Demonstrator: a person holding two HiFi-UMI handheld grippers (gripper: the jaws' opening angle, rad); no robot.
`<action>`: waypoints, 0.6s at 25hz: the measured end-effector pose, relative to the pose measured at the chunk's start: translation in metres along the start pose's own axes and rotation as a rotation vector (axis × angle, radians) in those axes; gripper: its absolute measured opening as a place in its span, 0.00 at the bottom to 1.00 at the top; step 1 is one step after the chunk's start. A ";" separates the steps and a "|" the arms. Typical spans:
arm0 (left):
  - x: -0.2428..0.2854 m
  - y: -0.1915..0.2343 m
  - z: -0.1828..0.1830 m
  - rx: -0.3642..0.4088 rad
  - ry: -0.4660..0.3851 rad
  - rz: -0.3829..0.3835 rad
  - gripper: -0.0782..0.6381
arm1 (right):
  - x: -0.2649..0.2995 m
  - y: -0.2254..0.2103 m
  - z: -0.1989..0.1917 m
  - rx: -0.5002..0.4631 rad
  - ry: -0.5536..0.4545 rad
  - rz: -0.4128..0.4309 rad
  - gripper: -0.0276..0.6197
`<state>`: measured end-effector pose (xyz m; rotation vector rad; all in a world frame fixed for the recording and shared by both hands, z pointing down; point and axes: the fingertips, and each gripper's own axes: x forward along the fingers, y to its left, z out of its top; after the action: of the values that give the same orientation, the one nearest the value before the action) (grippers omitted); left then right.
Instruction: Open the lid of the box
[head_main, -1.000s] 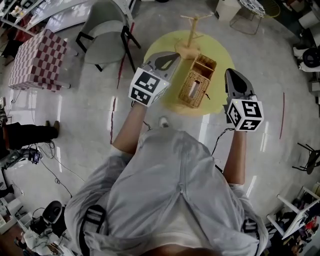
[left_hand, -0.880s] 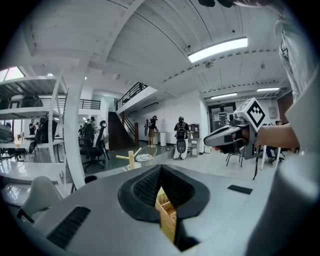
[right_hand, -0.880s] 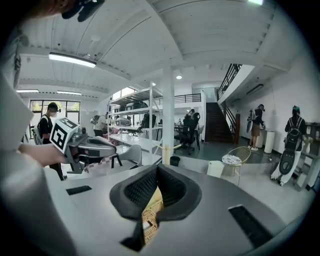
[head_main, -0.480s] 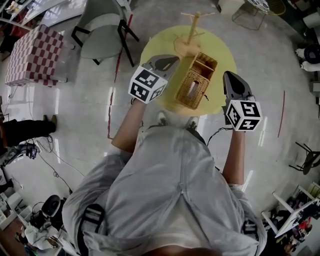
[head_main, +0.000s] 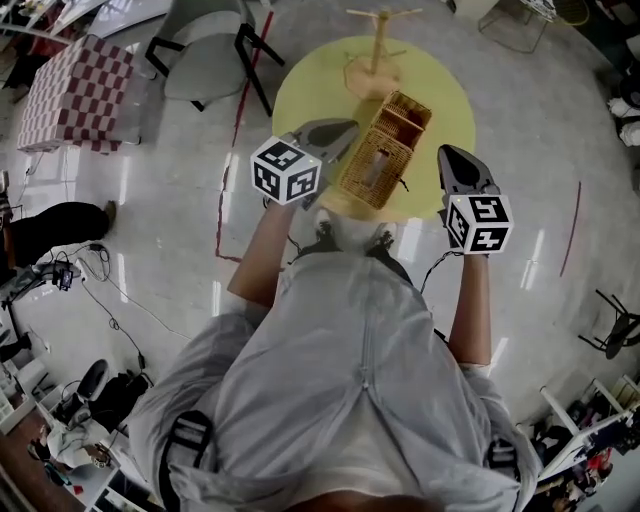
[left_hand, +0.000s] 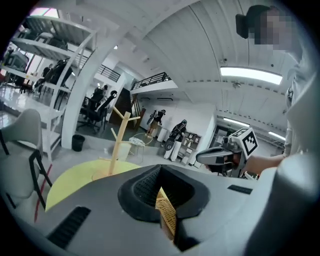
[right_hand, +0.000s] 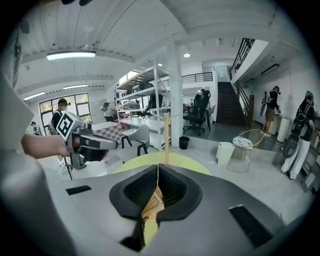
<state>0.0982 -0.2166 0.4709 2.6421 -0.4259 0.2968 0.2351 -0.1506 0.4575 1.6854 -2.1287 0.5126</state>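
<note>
On the yellow table (head_main: 440, 95), a tan woven oblong box (head_main: 378, 155) between left gripper (head_main: 345, 127) and right gripper (head_main: 448, 153), all fingers pressed together.

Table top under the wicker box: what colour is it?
The table top is plain pale yellow, with no pattern; the head view shows it best.

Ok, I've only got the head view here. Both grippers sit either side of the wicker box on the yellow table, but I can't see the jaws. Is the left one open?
Observer: No. In the left gripper view the left gripper has its jaws together with nothing between them. The wicker box only shows beyond, below the tips.
Operator: And the right one?
Observer: The right gripper is shut and empty as well. Its view looks over the box toward the wooden stand behind.
</note>
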 end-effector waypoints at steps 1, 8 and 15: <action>0.002 -0.001 -0.005 -0.011 0.009 0.013 0.15 | 0.000 -0.002 -0.007 0.004 0.012 0.010 0.08; 0.002 0.001 -0.050 -0.123 0.048 0.073 0.15 | 0.016 -0.006 -0.061 0.052 0.097 0.078 0.10; -0.013 0.020 -0.086 -0.131 0.115 0.149 0.15 | 0.045 0.008 -0.110 0.077 0.203 0.157 0.15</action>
<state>0.0678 -0.1907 0.5511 2.4564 -0.5849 0.4503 0.2250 -0.1313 0.5741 1.4428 -2.1254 0.7857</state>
